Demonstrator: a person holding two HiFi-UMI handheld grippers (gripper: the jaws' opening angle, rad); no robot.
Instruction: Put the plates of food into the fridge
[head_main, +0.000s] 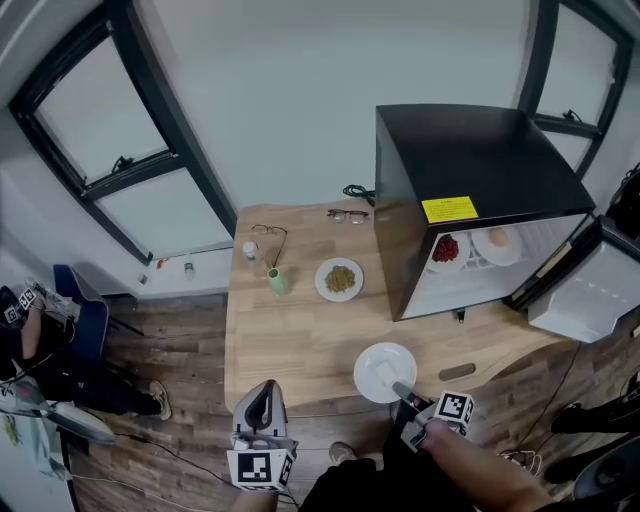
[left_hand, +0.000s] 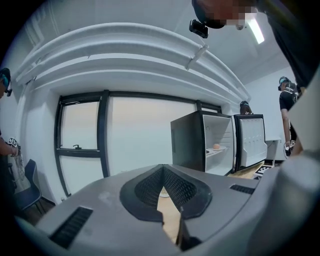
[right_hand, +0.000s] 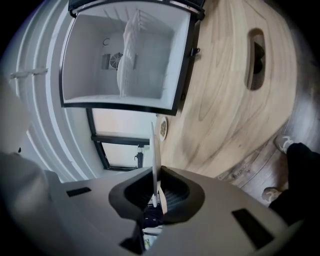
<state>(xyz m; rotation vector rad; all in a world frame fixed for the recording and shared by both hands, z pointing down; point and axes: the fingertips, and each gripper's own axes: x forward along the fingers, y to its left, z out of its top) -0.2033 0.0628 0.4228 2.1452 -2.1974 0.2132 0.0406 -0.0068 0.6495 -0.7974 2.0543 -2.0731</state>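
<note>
Gripping white plate (head_main: 380, 368) by near rim only with right gripper (head_main: 398, 387), left gripper (head_main: 262, 392) shut, empty; risks tilting, spilling

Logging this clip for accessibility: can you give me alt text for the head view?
The right hand-held gripper holds a white plate by its rim over a wooden table, near an open black fridge with two plates of food inside. Another plate of food sits on the table.
</note>
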